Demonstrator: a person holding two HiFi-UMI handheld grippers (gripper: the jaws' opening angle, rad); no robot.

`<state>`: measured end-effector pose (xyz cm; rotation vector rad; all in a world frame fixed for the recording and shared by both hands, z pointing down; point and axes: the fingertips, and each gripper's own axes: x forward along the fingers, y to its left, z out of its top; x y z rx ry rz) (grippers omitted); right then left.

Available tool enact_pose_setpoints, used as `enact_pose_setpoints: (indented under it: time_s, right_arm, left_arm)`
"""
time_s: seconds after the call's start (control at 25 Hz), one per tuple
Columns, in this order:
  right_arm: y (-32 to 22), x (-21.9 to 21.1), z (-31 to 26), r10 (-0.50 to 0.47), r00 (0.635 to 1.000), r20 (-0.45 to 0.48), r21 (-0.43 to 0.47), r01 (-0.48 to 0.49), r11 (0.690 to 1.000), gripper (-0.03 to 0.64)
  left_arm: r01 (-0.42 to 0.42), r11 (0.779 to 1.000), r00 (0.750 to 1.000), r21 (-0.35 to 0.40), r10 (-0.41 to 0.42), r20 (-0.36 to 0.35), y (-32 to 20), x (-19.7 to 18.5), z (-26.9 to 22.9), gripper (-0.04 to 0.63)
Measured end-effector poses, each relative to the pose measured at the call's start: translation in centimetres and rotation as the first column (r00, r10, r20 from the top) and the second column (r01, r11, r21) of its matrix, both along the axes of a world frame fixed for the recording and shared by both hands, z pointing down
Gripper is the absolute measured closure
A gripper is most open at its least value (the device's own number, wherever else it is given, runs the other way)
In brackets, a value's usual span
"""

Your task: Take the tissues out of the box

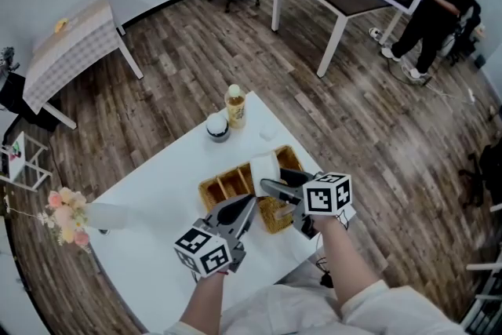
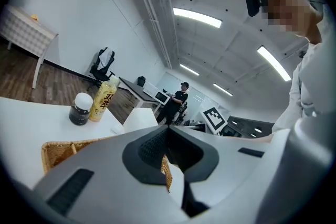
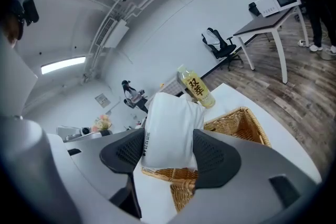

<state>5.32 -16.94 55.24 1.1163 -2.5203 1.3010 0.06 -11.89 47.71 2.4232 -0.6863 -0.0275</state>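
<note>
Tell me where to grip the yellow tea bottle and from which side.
Grip the tea bottle across its straight labelled body, jaws level, probably coming from its right in the head view: it stands upright and the dark jar sits close on its left. The right gripper holds the tissue pack; use the left gripper.

On table (image 1: 157, 247), basket (image 1: 205, 189) with tissue pack (image 1: 264, 171) over it; jar (image 1: 218, 126) left of bottle (image 1: 234, 106) behind.

White tissue pack (image 1: 263, 166) in right gripper (image 1: 272, 178), above wicker basket (image 1: 223, 186)
</note>
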Motion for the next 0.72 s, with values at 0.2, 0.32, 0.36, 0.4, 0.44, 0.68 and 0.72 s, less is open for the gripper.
enact_pose_setpoints:
  time_s: [0.2, 0.32, 0.36, 0.4, 0.44, 0.68, 0.72]
  right_arm:
    - [0.0, -1.7, -3.0, -0.042, 0.988, 0.146, 0.034, 0.038, 0.999, 0.313]
    - [0.0, -2.6, -5.2, -0.080, 0.970, 0.229, 0.072, 0.065, 0.995, 0.313]
    - [-0.1, -3.0, -6.0, -0.096, 0.961, 0.258, 0.087, 0.076, 0.993, 0.313]
    - [-0.1, -3.5, -6.8, -0.114, 0.953, 0.281, 0.102, 0.089, 0.991, 0.313]
    - [-0.2, -4.0, -7.6, -0.133, 0.945, 0.299, 0.119, 0.102, 0.988, 0.313]
    - [0.4, -6.5, -11.1, -0.257, 0.911, 0.324, 0.213, 0.194, 0.957, 0.313]
    - [0.5, -6.9, -11.4, -0.273, 0.902, 0.334, 0.221, 0.206, 0.953, 0.313]
  left_arm:
    - [0.062, 0.998, 0.998, 0.020, -0.063, 0.016, 0.2, -1.8, -1.0, 0.594]
    - [0.107, 0.994, 0.994, 0.031, -0.107, 0.021, 0.3, -2.9, -1.8, 0.594]
    - [0.121, 0.992, 0.992, 0.035, -0.122, 0.023, 0.3, -3.2, -2.0, 0.594]
    - [0.136, 0.990, 0.990, 0.040, -0.137, 0.023, 0.3, -3.6, -2.2, 0.594]
    - [0.150, 0.988, 0.988, 0.045, -0.151, 0.023, 0.3, -4.1, -2.4, 0.594]
    - [0.212, 0.975, 0.977, 0.070, -0.214, 0.022, 0.5, -5.9, -3.7, 0.594]
    - [0.222, 0.972, 0.974, 0.071, -0.224, 0.024, 0.5, -6.2, -3.8, 0.594]
